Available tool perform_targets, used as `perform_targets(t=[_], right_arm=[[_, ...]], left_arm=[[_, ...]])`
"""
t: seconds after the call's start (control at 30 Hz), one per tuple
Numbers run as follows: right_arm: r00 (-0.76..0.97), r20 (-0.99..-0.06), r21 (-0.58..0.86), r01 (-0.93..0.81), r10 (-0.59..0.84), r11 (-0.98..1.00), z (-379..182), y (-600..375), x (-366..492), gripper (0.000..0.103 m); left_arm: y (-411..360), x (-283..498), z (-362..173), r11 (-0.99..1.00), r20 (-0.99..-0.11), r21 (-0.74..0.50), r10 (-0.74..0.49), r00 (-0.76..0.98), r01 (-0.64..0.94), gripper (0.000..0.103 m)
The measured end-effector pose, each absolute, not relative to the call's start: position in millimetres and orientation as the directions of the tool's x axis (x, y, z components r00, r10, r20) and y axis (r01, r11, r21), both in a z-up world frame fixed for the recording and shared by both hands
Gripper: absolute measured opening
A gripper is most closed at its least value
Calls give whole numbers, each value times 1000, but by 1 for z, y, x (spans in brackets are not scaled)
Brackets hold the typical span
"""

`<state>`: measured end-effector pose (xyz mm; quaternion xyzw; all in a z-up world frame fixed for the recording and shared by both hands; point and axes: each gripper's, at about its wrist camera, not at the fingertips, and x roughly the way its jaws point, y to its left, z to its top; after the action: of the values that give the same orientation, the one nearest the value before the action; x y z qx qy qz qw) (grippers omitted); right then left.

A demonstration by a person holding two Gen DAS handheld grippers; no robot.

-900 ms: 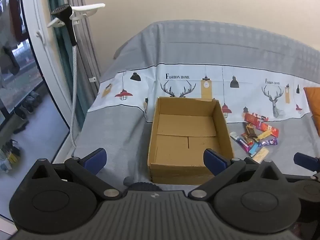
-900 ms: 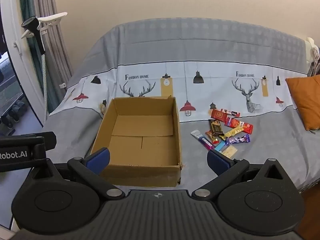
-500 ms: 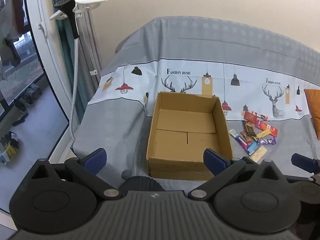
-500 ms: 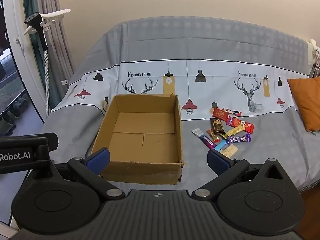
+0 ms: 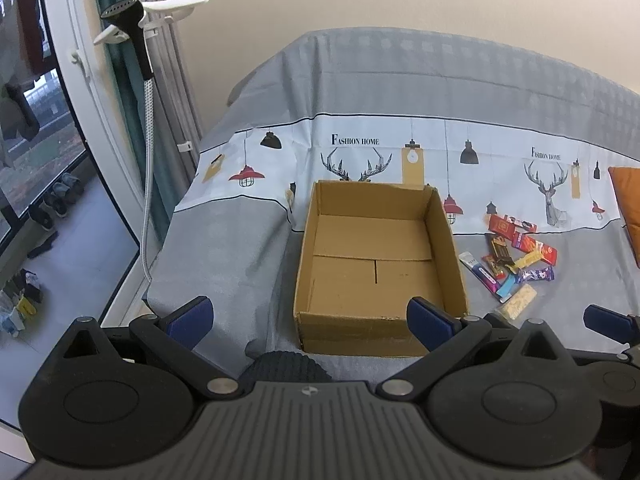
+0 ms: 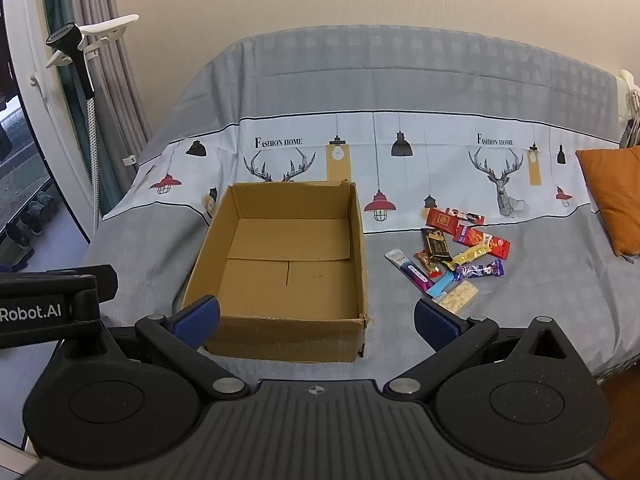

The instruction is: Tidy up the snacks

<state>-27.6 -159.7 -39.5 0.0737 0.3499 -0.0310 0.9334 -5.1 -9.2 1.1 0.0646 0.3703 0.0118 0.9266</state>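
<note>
An open, empty cardboard box (image 5: 376,256) (image 6: 288,256) sits on the grey printed bed cover. A heap of several wrapped snack bars (image 5: 514,258) (image 6: 456,258) lies on the cover just right of the box. My left gripper (image 5: 308,318) is open and empty, held in front of the box's near wall. My right gripper (image 6: 316,316) is open and empty, also short of the box's near wall, with the snacks ahead to its right. One blue pad of the right gripper (image 5: 608,322) shows at the right edge of the left wrist view.
An orange cushion (image 6: 612,196) lies on the bed's far right. A garment steamer head and hose (image 5: 132,28) stand by the curtain and glass door on the left. The bed's near edge runs just under both grippers.
Both grippers have pulled back and risen a little, so the box and snacks sit slightly farther and more centred. Both stay open and empty.
</note>
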Motion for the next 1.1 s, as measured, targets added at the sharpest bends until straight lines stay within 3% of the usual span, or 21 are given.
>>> perform_targets(t=[1.1], right_arm=[[745, -667, 130, 123, -5, 984, -40, -166, -31, 103]], left_arm=[[-14, -8, 1, 990, -683, 136, 65, 727, 39, 103]])
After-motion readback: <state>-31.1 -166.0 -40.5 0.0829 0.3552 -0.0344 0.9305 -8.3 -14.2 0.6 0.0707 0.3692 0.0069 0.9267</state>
